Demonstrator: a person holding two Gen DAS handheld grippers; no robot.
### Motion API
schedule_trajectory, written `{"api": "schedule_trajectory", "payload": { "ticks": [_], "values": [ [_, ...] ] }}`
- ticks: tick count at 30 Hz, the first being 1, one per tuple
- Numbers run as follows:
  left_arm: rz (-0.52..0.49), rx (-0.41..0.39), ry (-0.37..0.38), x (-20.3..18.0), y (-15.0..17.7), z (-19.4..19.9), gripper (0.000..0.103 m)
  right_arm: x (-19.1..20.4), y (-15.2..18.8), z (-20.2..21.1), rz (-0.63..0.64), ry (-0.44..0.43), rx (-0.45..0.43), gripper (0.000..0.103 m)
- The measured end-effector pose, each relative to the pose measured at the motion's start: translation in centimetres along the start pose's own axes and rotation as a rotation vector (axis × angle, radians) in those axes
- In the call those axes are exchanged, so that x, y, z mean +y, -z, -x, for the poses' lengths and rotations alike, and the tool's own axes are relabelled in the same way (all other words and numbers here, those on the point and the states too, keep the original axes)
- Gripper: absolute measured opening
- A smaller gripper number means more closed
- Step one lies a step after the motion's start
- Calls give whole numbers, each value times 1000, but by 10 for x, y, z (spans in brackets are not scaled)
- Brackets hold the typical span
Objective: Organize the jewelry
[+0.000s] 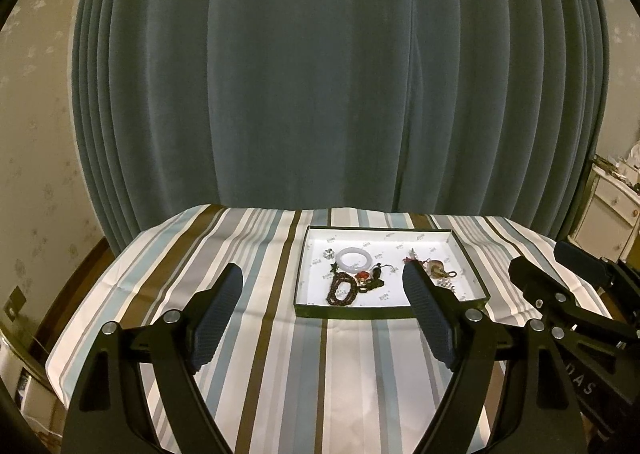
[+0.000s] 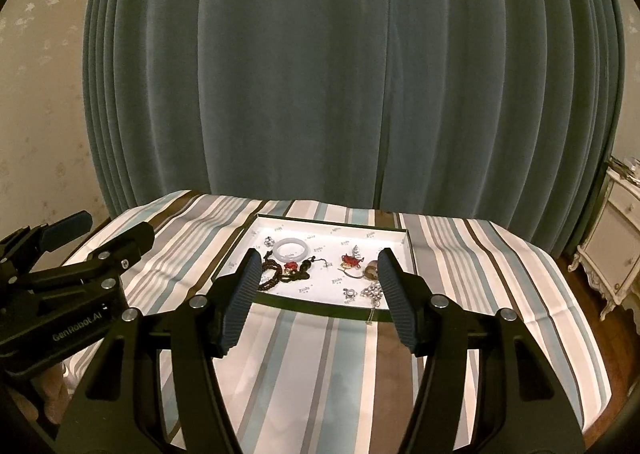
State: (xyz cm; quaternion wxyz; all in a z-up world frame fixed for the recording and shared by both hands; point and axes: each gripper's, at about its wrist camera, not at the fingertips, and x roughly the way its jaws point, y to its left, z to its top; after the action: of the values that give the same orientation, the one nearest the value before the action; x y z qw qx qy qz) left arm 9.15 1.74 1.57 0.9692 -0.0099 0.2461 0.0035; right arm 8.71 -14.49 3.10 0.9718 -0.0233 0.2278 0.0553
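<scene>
Jewelry lying loose in a shallow white-lined tray [image 2: 256,228] with dark outer walls, set on the striped cloth of the table [image 2: 340,374], in front of a grey-green curtain [image 2: 320,74]. Toward the tray's far left corner: a pale bangle [image 2: 293,248], with a small silver piece [image 2: 268,241] just beside it. Nearer the tray's front wall on the left: a dark beaded bracelet [image 1: 339,291], close to a red charm on dark cord [image 2: 292,266]. Right of the tray's middle: a red-and-silver ornament [image 2: 351,259], a brownish ring-like piece [image 2: 371,272], and by the front right corner a sparkly silver cluster [image 2: 372,291] whose thin chain seems to hang over the front wall. Left hand-held gripper [image 1: 322,308] spread wide, nothing between the pads, hovering short of the tray's front wall; right hand-held gripper [image 2: 316,296] likewise parted and empty, also on the near side of that wall. No piece lifted yet, so probably the first pick. Best begun with a piece lying apart from the rest, such as the bangle: come down over the tray's wall, straddle one side of the hoop, close gently on it. Worth avoiding the tangle of cords near the beaded bracelet until neighbours are cleared, since a pinch there could drag several pieces together. Worth keeping the two tools well apart over the tray.
</scene>
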Motion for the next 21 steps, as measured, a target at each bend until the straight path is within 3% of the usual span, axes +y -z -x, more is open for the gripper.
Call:
{"api": "schedule_trajectory", "payload": {
  "ticks": [21],
  "values": [
    [19, 18, 13, -2, 3, 2, 88, 0, 5, 3, 3, -2, 8, 60]
  ]
}}
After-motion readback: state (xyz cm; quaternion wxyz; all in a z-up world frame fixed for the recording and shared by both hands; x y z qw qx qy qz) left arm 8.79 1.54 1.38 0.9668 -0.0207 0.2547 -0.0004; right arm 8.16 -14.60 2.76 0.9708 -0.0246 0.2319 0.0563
